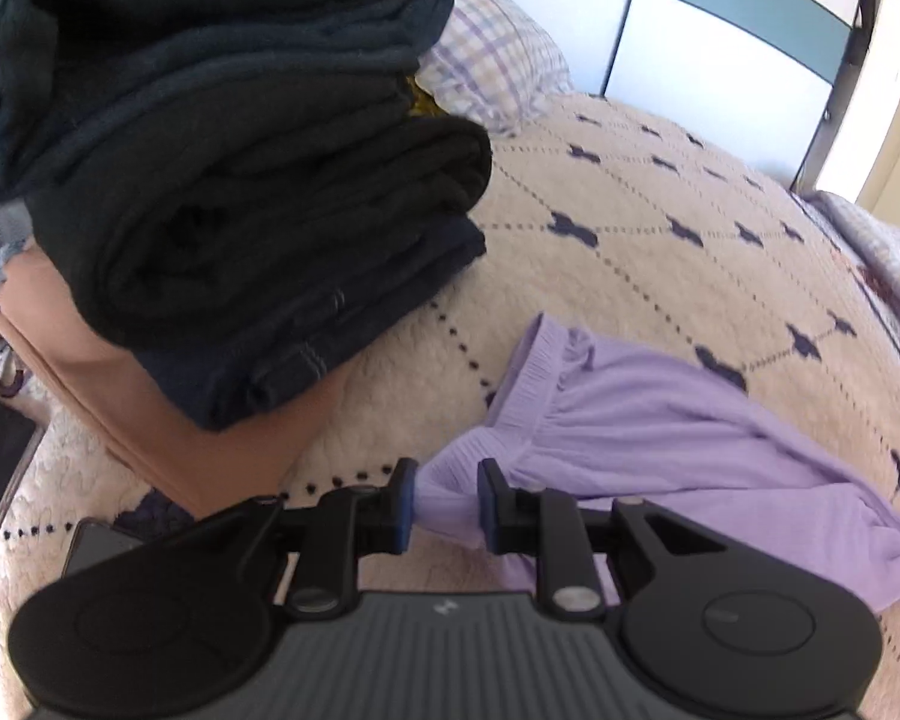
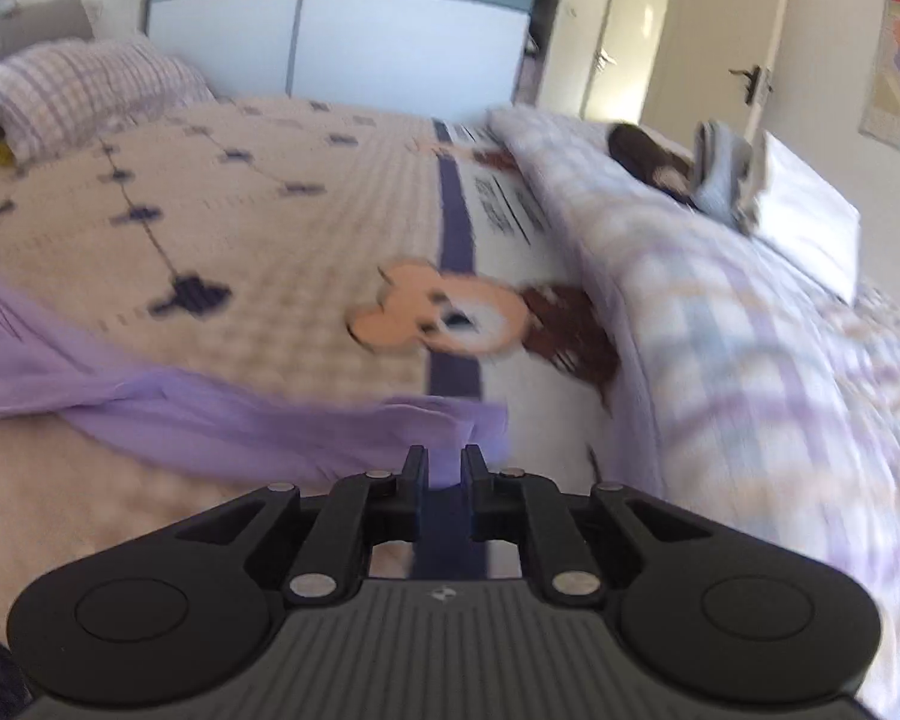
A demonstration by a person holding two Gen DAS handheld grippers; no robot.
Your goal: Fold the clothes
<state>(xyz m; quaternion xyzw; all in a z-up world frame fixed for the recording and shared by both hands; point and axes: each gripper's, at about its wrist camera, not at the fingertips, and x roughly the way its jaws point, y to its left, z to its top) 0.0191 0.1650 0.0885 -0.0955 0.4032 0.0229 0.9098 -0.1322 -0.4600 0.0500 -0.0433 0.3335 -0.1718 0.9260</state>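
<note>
Lilac garment [image 1: 660,438], thin and crinkled, with an elastic gathered band at one edge, lies stretched across the cream quilted bedspread [image 1: 660,228] between the two grippers. Left gripper [image 1: 447,501]: fingers [image 1: 402,504] part-closed, pinching a bunched corner of the lilac fabric between the blue pads. Right gripper [image 2: 444,471]: fingers [image 2: 414,480] drawn close together, a narrow fold of the same garment [image 2: 240,420] caught between them; this view is motion-blurred. From the right wrist view the fabric runs leftward from the pinch as a taut, low band over the bedspread [image 2: 270,210]. Stack of folded dark clothes [image 1: 258,192] sits on the bed just left of the left gripper, black and navy layers on top of a tan folded piece [image 1: 168,438]; apart from the lilac garment. Dark phone [image 1: 0,456] lies at the far left edge. Checked pillow [image 1: 492,54] sits behind the stack. Checked duvet [image 2: 750,360] is heaped along the right side of the bed, with a teddy-bear print [image 2: 450,318] on the sheet beside it. Wardrobe doors [image 2: 342,18] stand behind.
</note>
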